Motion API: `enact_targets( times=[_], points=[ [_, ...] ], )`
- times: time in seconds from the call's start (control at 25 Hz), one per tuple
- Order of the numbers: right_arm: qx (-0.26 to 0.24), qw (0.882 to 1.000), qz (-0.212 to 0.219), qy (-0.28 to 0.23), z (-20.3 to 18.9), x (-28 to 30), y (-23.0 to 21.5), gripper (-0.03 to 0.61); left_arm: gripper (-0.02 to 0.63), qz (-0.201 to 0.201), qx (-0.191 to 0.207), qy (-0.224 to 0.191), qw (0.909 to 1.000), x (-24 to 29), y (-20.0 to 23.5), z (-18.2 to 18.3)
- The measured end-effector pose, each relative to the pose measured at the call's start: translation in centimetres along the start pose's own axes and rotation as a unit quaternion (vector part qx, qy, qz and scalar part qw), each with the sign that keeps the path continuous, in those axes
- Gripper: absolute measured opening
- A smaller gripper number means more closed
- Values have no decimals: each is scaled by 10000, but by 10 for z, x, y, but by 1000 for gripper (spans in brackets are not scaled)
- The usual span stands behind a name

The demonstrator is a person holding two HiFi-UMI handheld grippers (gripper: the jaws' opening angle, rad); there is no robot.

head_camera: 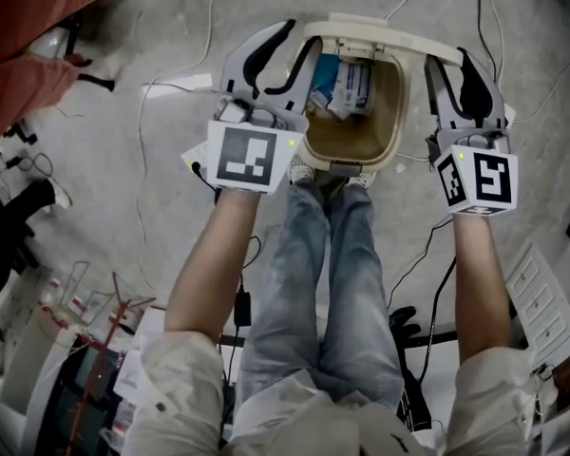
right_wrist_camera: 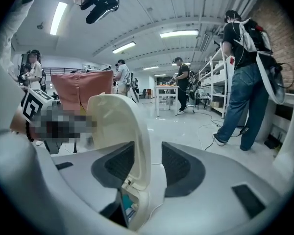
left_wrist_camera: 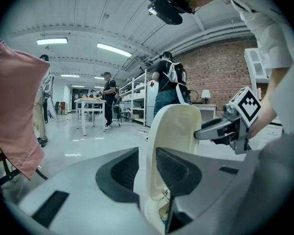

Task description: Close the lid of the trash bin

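A beige trash bin (head_camera: 397,112) stands on the floor before the person's shoes, with blue and white packaging (head_camera: 347,88) inside. Its lid (head_camera: 389,34) is raised upright at the far side. My left gripper (head_camera: 299,41) is at the lid's left edge, and in the left gripper view the lid (left_wrist_camera: 179,126) fills the gap of the left gripper (left_wrist_camera: 147,165), with both pads against it. My right gripper (head_camera: 451,60) straddles the lid's right edge. There the lid (right_wrist_camera: 120,126) lies against one pad of the right gripper (right_wrist_camera: 149,163), with a gap to the other pad.
Cables (head_camera: 171,74) run across the concrete floor around the bin. A red cloth (head_camera: 38,27) hangs at the far left, and a white rack (head_camera: 541,293) stands at the right. People (right_wrist_camera: 245,67), a table (right_wrist_camera: 166,94) and shelving stand farther back in the room.
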State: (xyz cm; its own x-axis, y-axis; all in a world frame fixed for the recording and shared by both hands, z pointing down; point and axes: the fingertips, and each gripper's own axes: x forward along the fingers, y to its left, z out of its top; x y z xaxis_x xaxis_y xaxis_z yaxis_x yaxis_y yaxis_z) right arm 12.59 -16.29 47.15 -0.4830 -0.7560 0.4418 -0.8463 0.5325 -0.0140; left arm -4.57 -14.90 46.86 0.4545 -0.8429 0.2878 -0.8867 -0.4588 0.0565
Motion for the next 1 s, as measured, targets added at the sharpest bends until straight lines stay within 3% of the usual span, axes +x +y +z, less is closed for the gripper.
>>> enact_targets(
  times=[0.72,1.0],
  points=[
    [-243,9997,-79,22,1,6,4,103,60,5,281,-61,9996,5,-4,2],
    [-240,9997,-58,33,0,6,4,98,54,-6,401,-41,9992,7,-4,1]
  ],
)
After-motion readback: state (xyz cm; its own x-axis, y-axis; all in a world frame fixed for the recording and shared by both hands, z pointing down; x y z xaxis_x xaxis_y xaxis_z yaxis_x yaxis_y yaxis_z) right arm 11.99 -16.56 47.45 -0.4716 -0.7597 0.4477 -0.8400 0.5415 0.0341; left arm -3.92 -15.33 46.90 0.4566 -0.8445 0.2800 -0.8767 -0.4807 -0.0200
